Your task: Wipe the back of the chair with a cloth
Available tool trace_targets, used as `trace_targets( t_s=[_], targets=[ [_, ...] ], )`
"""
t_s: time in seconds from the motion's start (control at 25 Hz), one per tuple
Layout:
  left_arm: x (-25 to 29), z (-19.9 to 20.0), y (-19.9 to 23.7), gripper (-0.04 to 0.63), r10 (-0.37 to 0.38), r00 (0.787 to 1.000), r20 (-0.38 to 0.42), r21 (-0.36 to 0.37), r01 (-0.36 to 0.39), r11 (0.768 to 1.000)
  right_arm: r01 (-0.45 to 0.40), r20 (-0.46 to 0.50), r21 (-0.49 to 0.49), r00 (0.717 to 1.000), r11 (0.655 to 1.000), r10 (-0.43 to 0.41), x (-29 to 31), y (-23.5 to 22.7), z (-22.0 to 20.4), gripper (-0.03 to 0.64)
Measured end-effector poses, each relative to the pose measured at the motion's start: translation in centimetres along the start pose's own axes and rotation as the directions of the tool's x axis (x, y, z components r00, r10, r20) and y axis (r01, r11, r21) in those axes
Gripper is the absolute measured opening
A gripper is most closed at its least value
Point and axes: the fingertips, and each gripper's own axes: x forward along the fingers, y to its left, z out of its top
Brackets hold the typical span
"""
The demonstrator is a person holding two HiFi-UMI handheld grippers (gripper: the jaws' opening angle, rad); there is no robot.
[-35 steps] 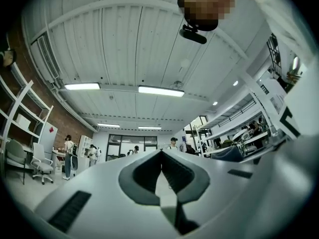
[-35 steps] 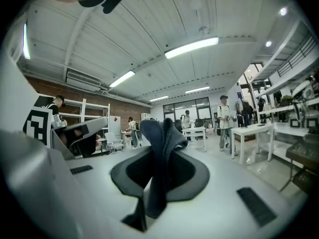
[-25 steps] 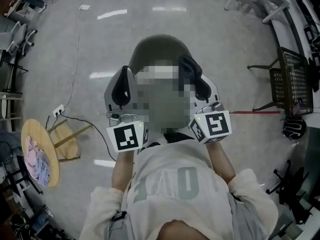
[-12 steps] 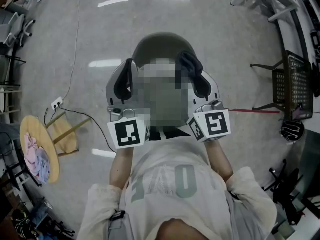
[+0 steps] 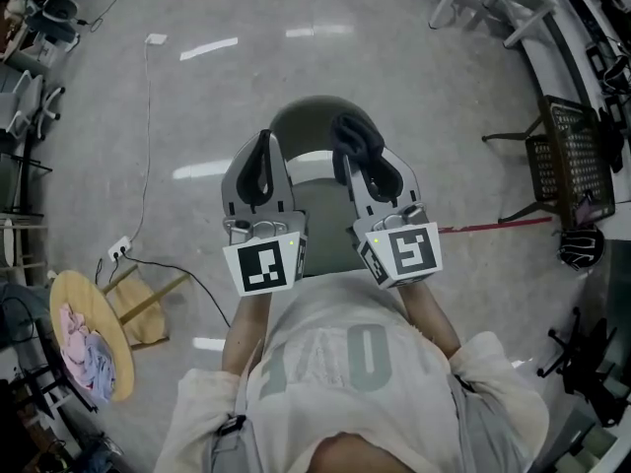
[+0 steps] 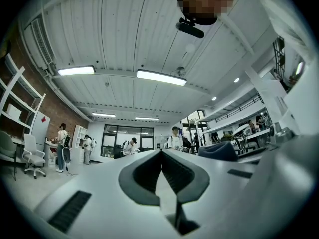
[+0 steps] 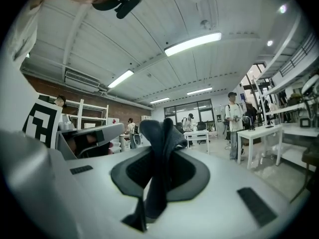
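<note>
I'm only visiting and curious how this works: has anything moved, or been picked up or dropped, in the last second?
Only a little. Above the chair, the right gripper has edged towards the left gripper, so the two are slightly closer together. Nothing was taken up or let go. The right one stays shut on the dark cloth, and the left stays shut and empty.

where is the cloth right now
In the head view the dark cloth sticks out of the shut right tongs, just right of centre, over the chair and beside the empty left tongs.
</note>
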Motion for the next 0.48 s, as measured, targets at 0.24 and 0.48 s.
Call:
trace_targets(
  t_s=[0.24,0.48],
  targets=[
    [-0.4,-1.2,1.4,0.015,0.008,1.000,-0.030,0.013,-0.008,1.000,0.020,-0.024,0.008,1.000,1.000,-0.020,1.0,0.3,-0.8,0.060],
    [1.3,-4.5,3.2,0.015,0.002,0.996,-0.088,0.031,0.001,1.000,0.000,-0.024,0.063,1.000,0.998,0.002,5.0,0.6,-2.2,0.060]
  ],
)
